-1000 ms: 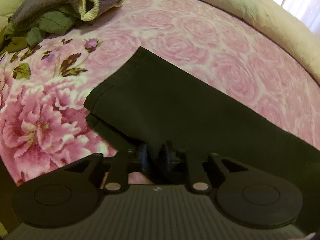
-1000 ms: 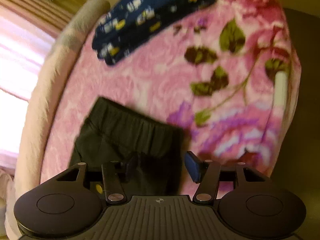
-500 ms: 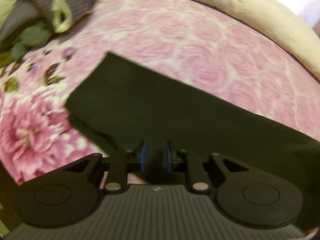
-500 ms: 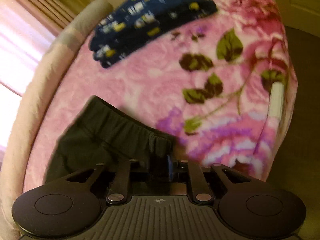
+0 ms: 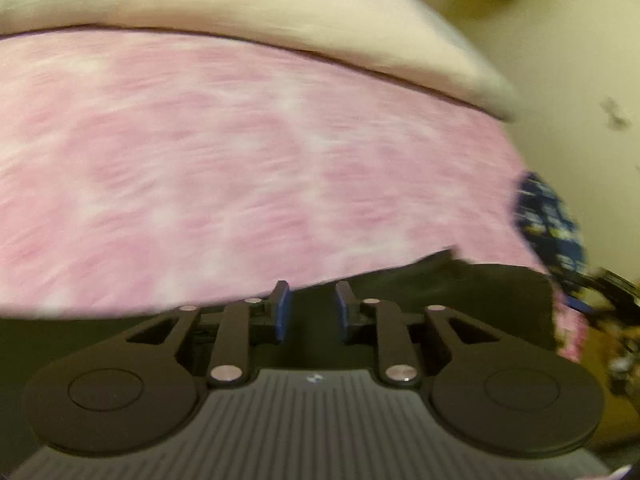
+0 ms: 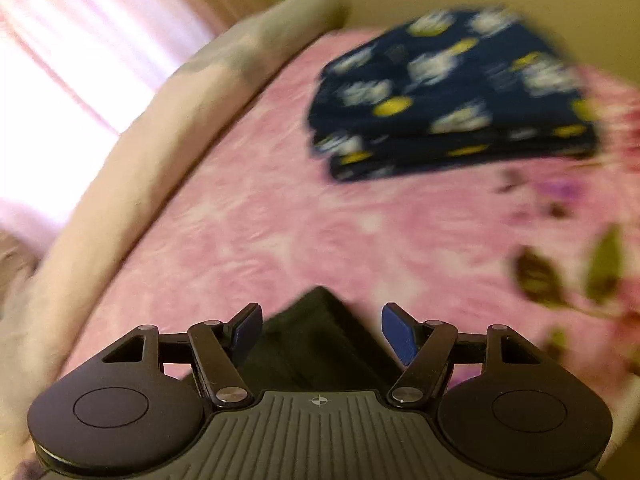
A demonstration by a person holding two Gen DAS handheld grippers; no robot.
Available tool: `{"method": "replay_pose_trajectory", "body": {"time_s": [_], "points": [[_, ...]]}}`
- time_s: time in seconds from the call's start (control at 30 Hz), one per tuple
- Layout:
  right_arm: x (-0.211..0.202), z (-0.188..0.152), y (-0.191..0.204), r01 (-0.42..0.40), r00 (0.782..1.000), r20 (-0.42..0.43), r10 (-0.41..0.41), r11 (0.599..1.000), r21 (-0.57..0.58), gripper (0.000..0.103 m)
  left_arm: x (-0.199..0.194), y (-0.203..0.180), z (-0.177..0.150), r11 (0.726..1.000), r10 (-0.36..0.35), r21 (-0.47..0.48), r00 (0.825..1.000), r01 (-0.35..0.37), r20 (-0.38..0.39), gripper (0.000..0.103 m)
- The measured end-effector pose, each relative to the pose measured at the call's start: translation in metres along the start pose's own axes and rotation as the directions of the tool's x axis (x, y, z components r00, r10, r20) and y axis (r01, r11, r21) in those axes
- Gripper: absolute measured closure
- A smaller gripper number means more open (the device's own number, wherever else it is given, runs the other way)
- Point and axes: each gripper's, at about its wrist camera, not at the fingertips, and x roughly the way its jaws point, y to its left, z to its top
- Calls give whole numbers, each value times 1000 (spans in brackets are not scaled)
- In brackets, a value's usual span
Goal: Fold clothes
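Both opening: left gripper [image 5: 309, 307] narrow, right gripper [image 6: 322, 330] wide, neither pinching cloth. Black garment [image 6: 320, 340] low in frame, under both, on pink blanket [image 6: 320, 220]. Best released fully, lifted clear, fold edges left undisturbed.

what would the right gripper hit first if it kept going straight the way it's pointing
Probably the black garment lying between the opening, empty jaws of the right gripper, then the pink blanket. The navy patterned stack lies farther off; depth is unclear.

One black garment [image 6: 320, 332], one folded navy patterned garment [image 6: 448, 92], one pink floral blanket [image 5: 240, 160], one cream bolster [image 5: 280, 20].
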Motion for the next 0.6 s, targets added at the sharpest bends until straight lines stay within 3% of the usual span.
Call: {"method": "replay_pose_trajectory", "body": {"time_s": [0.2,0.37,0.47,0.5,0.53,0.57,0.6], "points": [[51,22,-26,-146,969,-192,154,988,57,34,64,-32,33,985,-159,50,984,163,-85,66],[56,22,-42,-254,934,-223,280,957,138,34,111,-36,40,969,-245,-11,949,248,-198,64],[56,20,-37,-283,922,-238,304,952,119,34,131,-42,36,961,-272,-26,923,276,-273,67],[55,19,-34,-285,923,-242,301,954,96,36,134,-44,35,960,-273,-17,917,280,-290,78],[53,18,-31,-276,929,-239,283,959,62,46,138,-47,33,958,-274,-9,911,285,-307,93],[51,17,-29,-260,936,-237,260,965,28,79,139,-46,32,963,-261,-14,921,268,-289,94],[50,17,-27,-236,945,-235,229,972,-2,85,139,-45,32,969,-244,-22,933,247,-265,98]]}}
